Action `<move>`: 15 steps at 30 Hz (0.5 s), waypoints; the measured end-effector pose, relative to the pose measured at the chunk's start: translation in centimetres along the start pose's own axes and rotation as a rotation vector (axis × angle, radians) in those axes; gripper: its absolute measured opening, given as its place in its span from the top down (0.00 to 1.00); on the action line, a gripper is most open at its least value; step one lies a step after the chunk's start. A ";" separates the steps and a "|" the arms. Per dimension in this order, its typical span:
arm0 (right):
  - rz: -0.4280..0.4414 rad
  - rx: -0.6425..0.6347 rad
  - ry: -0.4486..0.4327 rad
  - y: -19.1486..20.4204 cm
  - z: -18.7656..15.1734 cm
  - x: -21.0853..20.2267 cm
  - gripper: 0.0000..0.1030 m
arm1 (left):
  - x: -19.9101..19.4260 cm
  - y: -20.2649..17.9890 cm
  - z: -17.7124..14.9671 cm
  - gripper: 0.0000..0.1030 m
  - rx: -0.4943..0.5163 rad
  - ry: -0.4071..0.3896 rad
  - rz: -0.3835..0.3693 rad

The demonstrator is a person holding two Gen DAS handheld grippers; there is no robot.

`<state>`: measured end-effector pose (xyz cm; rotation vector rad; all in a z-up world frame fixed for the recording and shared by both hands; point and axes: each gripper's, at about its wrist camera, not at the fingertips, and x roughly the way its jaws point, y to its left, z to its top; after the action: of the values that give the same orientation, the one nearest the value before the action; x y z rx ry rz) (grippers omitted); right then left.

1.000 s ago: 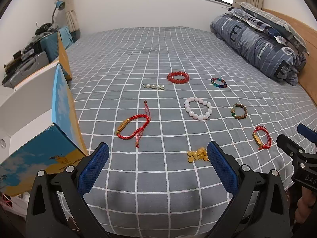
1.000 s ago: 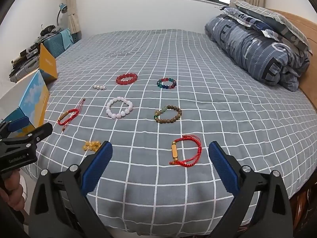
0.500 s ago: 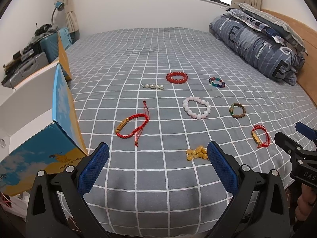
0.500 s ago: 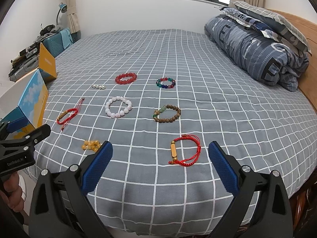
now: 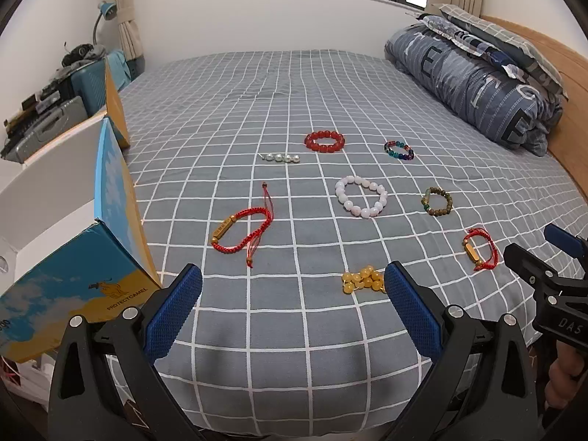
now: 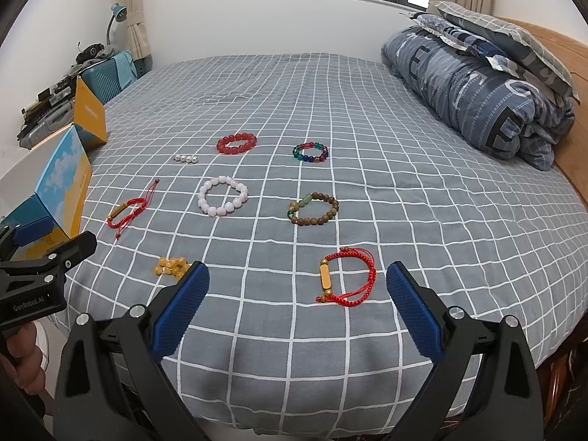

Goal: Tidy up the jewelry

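Both tools hover over the near edge of the bed (image 5: 294, 84): the left tool (image 5: 292, 308) and the right tool (image 6: 297, 305) each hold their blue-padded jaws spread wide with nothing between them. Jewelry lies scattered on the grey checked cover. From the right wrist view, a red cord bracelet (image 6: 345, 281) sits at 12 o'clock just ahead of the jaws, a brown bead bracelet (image 6: 312, 208) beyond it, a pale pink bead bracelet (image 6: 222, 196) at 11 o'clock, and amber beads (image 6: 171, 266) touching the left pad's tip. A blue and yellow box (image 5: 73, 257) stands open at 9 o'clock in the left wrist view.
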<state>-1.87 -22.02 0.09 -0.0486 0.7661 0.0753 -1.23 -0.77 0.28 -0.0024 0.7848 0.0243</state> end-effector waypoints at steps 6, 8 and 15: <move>0.002 0.001 0.000 0.0 0.0 0.0 0.10 | 0.1 0.0 0.0 0.05 -0.001 0.004 0.000; 0.002 -0.001 0.001 0.0 0.0 0.0 0.10 | 0.0 0.0 0.0 0.05 0.000 0.005 -0.001; 0.001 0.000 0.001 0.0 0.0 0.0 0.10 | -0.1 0.1 0.0 0.05 -0.002 0.003 -0.001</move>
<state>-1.84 -22.01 0.10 -0.0485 0.7666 0.0769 -1.26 -0.62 0.33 -0.0045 0.7881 0.0238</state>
